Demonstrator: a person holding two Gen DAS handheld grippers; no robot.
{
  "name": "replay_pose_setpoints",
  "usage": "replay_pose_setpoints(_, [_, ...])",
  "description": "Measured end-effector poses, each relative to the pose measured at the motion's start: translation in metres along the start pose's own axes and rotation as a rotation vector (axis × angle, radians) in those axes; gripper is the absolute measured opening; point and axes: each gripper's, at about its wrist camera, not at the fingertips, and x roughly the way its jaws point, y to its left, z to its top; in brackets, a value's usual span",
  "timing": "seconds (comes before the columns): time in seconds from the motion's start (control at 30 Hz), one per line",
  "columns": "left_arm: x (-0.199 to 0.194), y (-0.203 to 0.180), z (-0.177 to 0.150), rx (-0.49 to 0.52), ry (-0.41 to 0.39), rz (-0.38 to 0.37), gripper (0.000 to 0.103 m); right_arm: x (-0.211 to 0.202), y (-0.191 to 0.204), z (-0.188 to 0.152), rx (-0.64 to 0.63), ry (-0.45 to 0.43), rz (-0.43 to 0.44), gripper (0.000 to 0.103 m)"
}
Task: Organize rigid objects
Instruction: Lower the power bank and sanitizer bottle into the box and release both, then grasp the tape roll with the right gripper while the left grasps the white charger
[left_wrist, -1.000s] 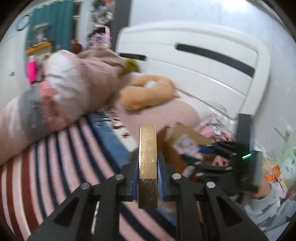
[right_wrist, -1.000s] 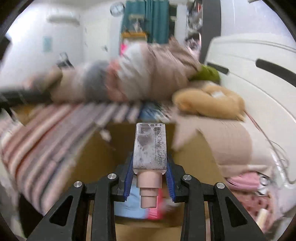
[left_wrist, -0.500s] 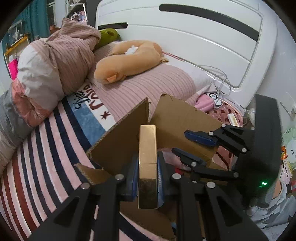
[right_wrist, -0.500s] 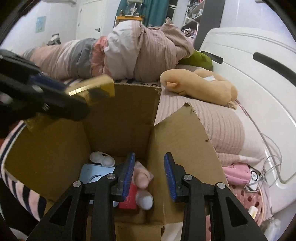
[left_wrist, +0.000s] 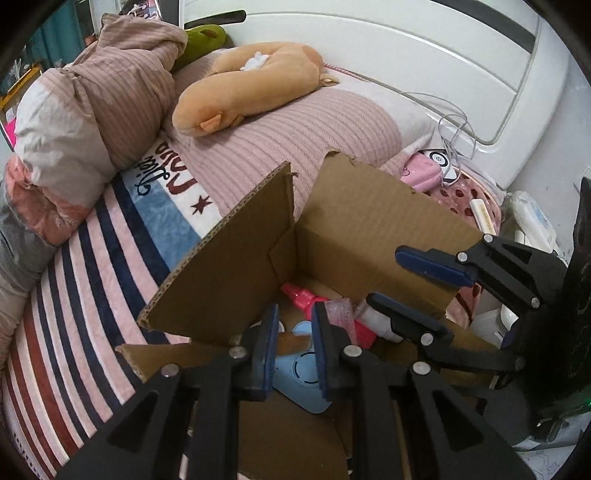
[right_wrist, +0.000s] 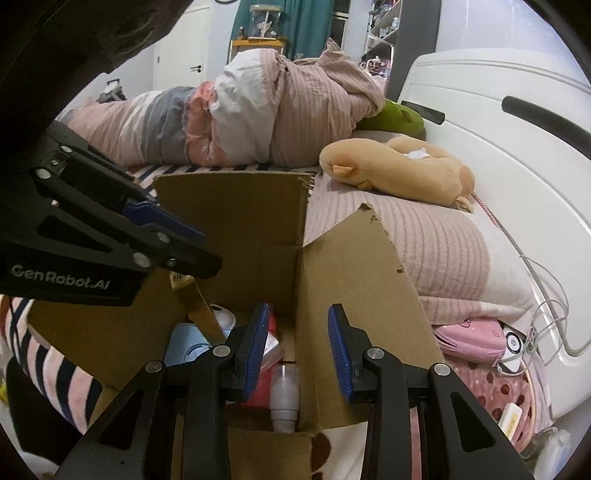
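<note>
An open cardboard box (left_wrist: 229, 266) stands on the bed and also shows in the right wrist view (right_wrist: 351, 266). Inside lie a light blue case (left_wrist: 301, 380), a pink bottle (left_wrist: 306, 297), a white-capped bottle (right_wrist: 283, 398) and a white round item (right_wrist: 223, 317). The gold bar (right_wrist: 199, 306) leans tilted inside the box, just below the left gripper's tips. My left gripper (left_wrist: 293, 347) is open and empty over the box. My right gripper (right_wrist: 297, 350) is open and empty over the box's near edge; it also shows in the left wrist view (left_wrist: 413, 284).
A striped blanket (left_wrist: 74, 295) covers the bed. A bundled quilt (right_wrist: 258, 110), an orange plush toy (left_wrist: 251, 85) and a pink pillow (left_wrist: 295, 140) lie behind the box. The white headboard (left_wrist: 406, 48) stands behind. A pink pouch (right_wrist: 469, 338) and cables lie right of the box.
The left gripper has opened and let go of the gold bar, which now leans inside the box. The right gripper, open half a second ago, has opened wider after dropping its bottle.
</note>
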Motion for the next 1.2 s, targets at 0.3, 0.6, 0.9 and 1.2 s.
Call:
replay_pose_setpoints(0.3, [-0.047, 0.028, -0.022, -0.07, -0.122, 0.008, 0.028, -0.009, 0.012, 0.004, -0.005, -0.005, 0.005, 0.029])
replay_pose_setpoints(0.6, [-0.121, 0.114, -0.107, -0.254, -0.293, 0.203, 0.058, -0.048, 0.081, 0.042, -0.049, -0.119, 0.234, 0.03])
replay_pose_setpoints(0.9, [-0.092, 0.19, -0.199, -0.414, -0.266, 0.244, 0.066, -0.011, 0.193, 0.052, -0.136, -0.022, 0.437, 0.042])
replay_pose_setpoints(1.2, [-0.036, 0.224, -0.249, -0.523, -0.193, 0.206, 0.066, 0.128, 0.235, 0.018, -0.138, 0.06, 0.297, 0.06])
